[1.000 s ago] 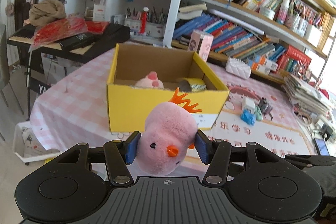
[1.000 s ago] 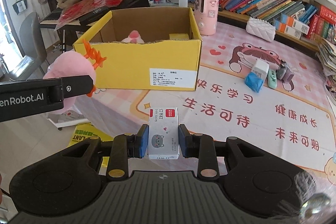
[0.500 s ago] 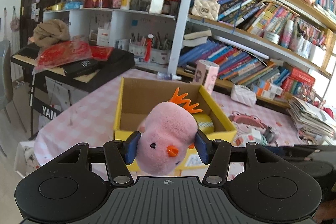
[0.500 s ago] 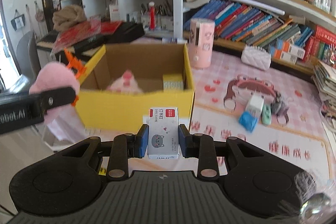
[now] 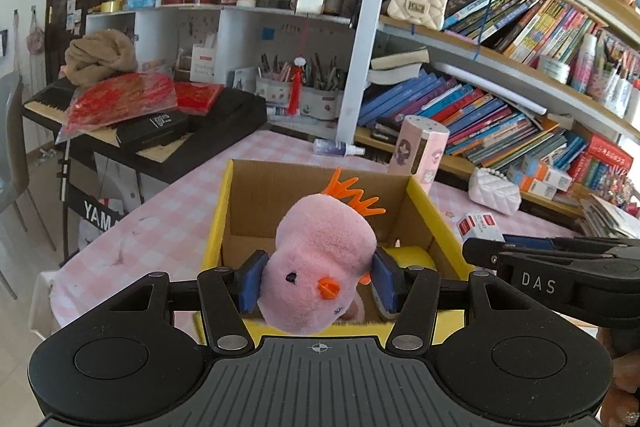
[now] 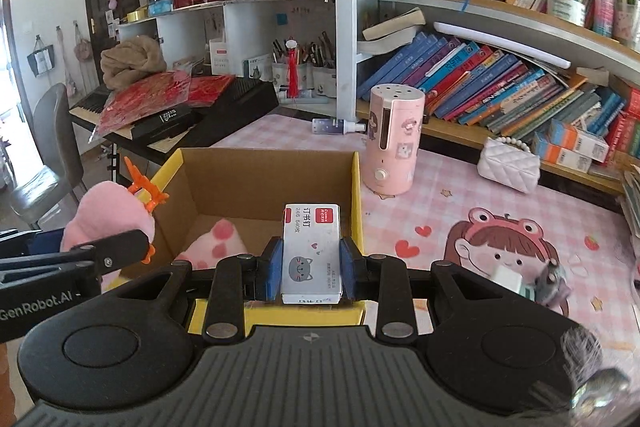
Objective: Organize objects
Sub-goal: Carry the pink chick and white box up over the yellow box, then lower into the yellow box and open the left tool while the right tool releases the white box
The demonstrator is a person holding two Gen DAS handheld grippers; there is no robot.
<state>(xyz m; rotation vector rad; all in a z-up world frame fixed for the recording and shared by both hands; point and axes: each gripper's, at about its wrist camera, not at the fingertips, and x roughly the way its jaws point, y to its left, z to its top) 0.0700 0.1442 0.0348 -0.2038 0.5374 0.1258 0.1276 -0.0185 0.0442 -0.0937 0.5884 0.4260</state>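
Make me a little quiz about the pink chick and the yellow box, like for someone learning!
1. True or false: the left gripper is shut on the pink chick.
2. What does the right gripper hold: A) a roll of tape, B) a small white staples box, C) a pen?
3. Fill in: both grippers hang above the open yellow ____.

Key: 1 true. 2 B. 3 box.

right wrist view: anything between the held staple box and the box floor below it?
Nothing under the staple box but bare cardboard floor; the pink plush lies left of it, in the right wrist view.
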